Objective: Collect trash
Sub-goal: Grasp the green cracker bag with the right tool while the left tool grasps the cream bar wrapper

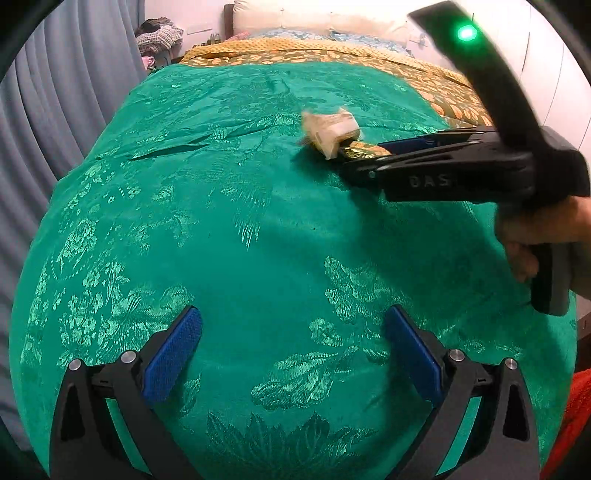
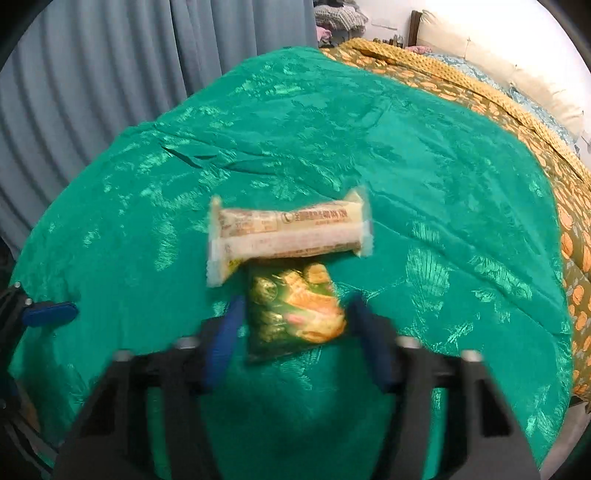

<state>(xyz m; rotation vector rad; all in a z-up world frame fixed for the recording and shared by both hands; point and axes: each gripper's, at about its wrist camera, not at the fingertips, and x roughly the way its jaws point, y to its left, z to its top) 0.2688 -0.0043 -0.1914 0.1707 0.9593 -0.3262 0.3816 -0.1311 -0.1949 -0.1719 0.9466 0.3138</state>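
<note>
My left tool (image 1: pixel 293 354) hangs over the near part of the bed, its blue pads spread wide apart with only the green bedspread (image 1: pixel 229 229) between them. Nothing is held there.

Farther in, toward the right side of the bed, my right tool (image 2: pixel 295 321) has its two blue pads on either side of a green and orange snack packet (image 2: pixel 295 314). Through the right wrist camera the right pad looks to be against the packet's edge and the left pad just beside the other edge; the picture is blurred, so I cannot tell whether the tool is truly clamped on the packet. The packet lies on the bedspread. From the left wrist camera the same tool (image 1: pixel 345 157) reaches in from the right, my hand (image 1: pixel 532 240) wrapped around its handle.

Just beyond the packet, touching its far end, lies a long cream wrapper (image 2: pixel 288 232), crosswise to my tool.

Past the green bedspread a yellow patterned sheet (image 1: pixel 295 53) covers the far end of the bed, with a pale pillow (image 1: pixel 303 16) at the head. Grey curtains (image 2: pixel 110 81) hang along the left side.
</note>
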